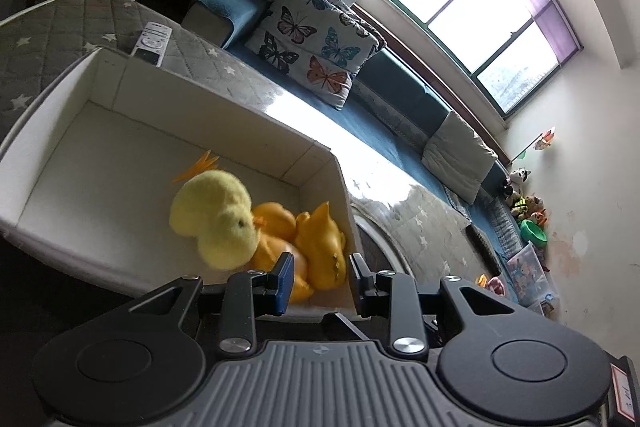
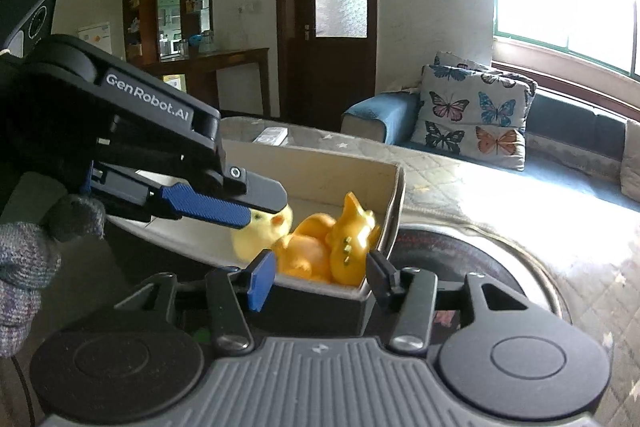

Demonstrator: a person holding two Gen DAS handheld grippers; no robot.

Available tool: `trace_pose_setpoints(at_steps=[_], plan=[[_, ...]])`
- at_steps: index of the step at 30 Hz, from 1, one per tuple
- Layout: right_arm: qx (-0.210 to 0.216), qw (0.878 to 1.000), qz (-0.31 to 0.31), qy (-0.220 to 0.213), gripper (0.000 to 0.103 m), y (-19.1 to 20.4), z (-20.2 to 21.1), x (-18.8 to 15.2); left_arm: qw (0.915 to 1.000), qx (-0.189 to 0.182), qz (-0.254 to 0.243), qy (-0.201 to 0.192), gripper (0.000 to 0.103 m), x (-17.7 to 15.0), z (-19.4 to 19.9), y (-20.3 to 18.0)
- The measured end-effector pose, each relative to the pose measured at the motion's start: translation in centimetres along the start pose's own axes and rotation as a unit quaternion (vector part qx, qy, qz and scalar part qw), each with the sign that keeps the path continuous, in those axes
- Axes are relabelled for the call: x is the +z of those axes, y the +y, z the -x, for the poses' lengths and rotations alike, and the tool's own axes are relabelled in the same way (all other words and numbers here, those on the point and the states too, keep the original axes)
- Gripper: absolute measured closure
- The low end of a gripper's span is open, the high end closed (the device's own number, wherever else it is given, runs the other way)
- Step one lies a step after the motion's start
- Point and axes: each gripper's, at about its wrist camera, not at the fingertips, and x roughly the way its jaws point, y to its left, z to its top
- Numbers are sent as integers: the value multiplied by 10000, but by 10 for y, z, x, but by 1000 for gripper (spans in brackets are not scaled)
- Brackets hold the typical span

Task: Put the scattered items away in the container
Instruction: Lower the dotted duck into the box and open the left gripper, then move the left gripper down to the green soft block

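Box point(image 1: 120, 99), remote point(image 1: 152, 41) on quilted table point(image 1: 224, 67)

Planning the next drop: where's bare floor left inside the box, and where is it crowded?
Free: the box floor is bare from the yellow plush chick to the far wall and the left wall. Crowded: the near right corner, where the chick and the orange toys sit packed together against the right wall. Outside, a remote lies beyond the far wall.

A home living room: beyond the tongs runs a long blue-covered sofa point(image 1: 404, 131) with 2 butterfly-print cushions point(image 2: 474, 115), a wide window point(image 1: 480, 23) and a dark wooden door point(image 2: 326, 15).
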Motion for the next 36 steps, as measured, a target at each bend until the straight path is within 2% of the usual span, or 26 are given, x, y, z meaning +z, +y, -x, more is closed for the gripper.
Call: trace_pose_setpoints(at_steps=[19,36], plan=[[373,9983,113,439,51,30,22,-48,9992,337,195,98,71,-51,33,29],[570,9952,34,796,51,37,3,-60,9972,452,517,295,71,-67,29,53]])
